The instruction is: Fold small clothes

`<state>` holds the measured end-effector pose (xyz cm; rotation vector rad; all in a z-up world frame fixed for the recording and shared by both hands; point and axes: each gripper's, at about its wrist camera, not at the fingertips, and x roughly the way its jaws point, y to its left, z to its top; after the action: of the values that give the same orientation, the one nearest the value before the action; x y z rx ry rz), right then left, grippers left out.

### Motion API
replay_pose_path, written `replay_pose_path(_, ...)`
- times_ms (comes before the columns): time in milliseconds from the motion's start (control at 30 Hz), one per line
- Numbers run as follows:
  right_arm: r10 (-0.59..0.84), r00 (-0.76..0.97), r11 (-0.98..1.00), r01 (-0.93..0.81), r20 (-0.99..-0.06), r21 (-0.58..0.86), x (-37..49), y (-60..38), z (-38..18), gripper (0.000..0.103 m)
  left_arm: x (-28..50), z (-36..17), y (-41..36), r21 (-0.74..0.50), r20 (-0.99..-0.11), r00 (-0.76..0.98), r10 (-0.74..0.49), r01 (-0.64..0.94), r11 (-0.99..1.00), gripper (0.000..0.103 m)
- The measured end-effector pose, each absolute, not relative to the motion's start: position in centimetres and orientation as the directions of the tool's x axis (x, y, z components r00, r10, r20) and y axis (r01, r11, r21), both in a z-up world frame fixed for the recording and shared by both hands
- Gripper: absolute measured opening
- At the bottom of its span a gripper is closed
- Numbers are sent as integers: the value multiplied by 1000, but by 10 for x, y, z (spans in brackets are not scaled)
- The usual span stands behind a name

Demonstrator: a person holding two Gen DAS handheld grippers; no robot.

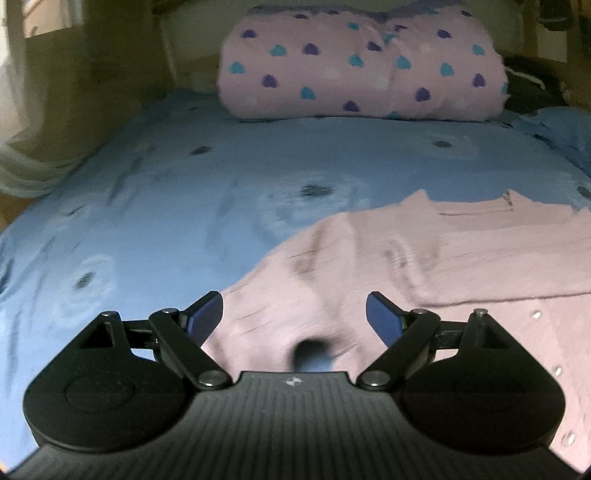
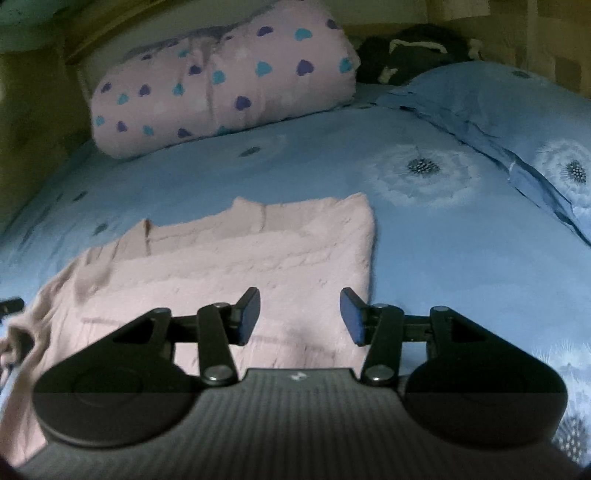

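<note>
Both claws, left claw [image 1: 294,319] and right claw [image 2: 300,316], released, over pink garment [image 2: 236,266] | mid-fold | next I grip its edge.

A: What covers the bed?
B: A blue bedsheet [image 2: 424,236] printed with white dandelion heads with dark centres.
A: And at the far end?
B: A rolled pink blanket [image 1: 362,66] dotted with purple and teal hearts, lying on the sheet against the headboard [image 2: 110,33].
A: Anything to the right?
B: A blue pillow [image 2: 517,122] in the same print, and behind it a dark heap of fabric [image 2: 417,55], too blurred to identify
</note>
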<state>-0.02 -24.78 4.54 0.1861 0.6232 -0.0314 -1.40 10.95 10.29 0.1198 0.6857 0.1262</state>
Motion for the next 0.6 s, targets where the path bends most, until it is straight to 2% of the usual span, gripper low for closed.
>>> replay_pose_path(167,33,803,991,51,-595,124,-25,-235,44,50,-46,108,144,162,-629,747,215,-144,976,88)
replay_pose_path(367,67,815,988,24,-575,150,-64,-227,43,50,-69,98,179,118,-678,699,228,-203,972,89)
replay_pose_path(600,100,802,985,2,-589,171,-85,-221,25,50,-75,76,197,127,-713,647,272,-261,957,89)
